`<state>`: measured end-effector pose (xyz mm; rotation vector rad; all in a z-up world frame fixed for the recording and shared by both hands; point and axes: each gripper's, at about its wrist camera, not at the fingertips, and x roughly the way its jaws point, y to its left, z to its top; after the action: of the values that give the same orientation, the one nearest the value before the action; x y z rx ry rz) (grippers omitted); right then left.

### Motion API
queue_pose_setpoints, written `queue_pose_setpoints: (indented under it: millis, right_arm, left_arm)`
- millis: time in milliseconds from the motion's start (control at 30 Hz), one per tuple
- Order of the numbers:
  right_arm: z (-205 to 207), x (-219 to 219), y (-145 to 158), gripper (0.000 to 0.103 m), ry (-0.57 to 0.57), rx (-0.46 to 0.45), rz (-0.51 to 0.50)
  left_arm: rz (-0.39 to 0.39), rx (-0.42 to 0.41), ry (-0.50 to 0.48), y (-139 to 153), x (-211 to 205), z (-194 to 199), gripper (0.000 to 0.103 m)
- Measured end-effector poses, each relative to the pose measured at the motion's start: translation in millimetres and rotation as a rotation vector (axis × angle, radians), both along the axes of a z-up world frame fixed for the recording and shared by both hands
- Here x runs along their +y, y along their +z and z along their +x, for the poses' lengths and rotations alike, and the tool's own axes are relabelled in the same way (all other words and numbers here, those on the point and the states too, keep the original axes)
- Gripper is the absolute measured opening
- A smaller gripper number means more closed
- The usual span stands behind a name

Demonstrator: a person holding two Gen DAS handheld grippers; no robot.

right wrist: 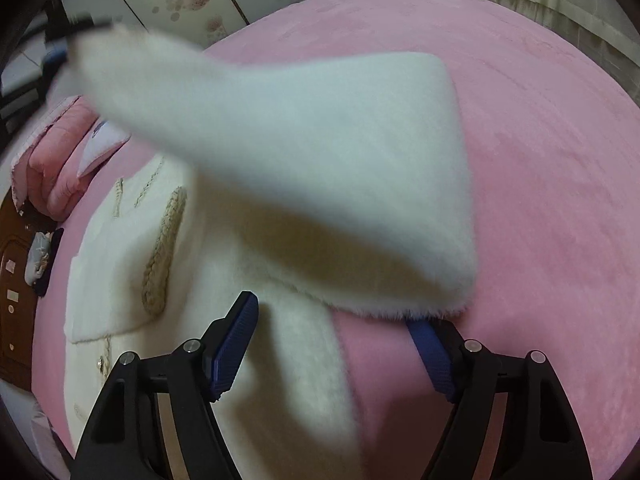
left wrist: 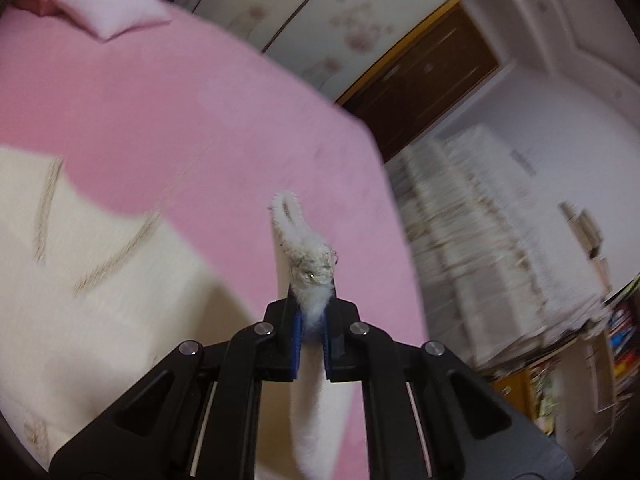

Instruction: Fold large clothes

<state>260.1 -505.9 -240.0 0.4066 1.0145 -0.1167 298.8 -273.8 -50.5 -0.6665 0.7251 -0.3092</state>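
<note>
A cream fluffy coat (left wrist: 80, 280) lies spread on the pink bed (left wrist: 180, 120). My left gripper (left wrist: 313, 314) is shut on the cuff end of its sleeve (left wrist: 304, 256), held up off the bed, and the rest of the sleeve hangs below the fingers. In the right wrist view that lifted sleeve (right wrist: 300, 140) stretches across the frame to the blurred left gripper (right wrist: 66, 46) at the top left. My right gripper (right wrist: 334, 332) stands open low over the coat (right wrist: 120, 280). The sleeve's folded edge lies just past its right pad (right wrist: 434, 356), and neither pad presses on the fabric.
Pink and white pillows (left wrist: 112, 12) sit at the head of the bed. A flowered wardrobe (left wrist: 320, 20) and a dark door stand beyond it, and a pale curtain (left wrist: 480, 220) hangs at the right. Dark wooden furniture (right wrist: 12, 280) borders the bed's left side. Bare pink bedspread (right wrist: 540, 200) stretches to the right.
</note>
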Motion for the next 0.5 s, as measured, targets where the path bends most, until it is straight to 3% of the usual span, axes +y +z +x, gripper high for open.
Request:
queue_pose_setpoints:
  millis: [133, 300, 400, 500]
  right_arm:
    - [1, -3, 0, 0.071, 0.019, -0.011, -0.034]
    - [-4, -7, 2, 0.069, 0.055, -0.012, -0.084]
    - [-9, -4, 2, 0.068, 0.084, -0.021, -0.122]
    - [-18, -3, 2, 0.066, 0.109, -0.017, -0.159]
  left_arm:
    - [0.019, -0.138, 0.074, 50, 20, 0, 0.005]
    - [0.107, -0.221, 0.229, 78, 70, -18, 0.005]
    - [0.159, -0.164, 0.319, 73, 120, -32, 0.005]
    - [0.220, -0.026, 0.386, 36, 157, -50, 0.005]
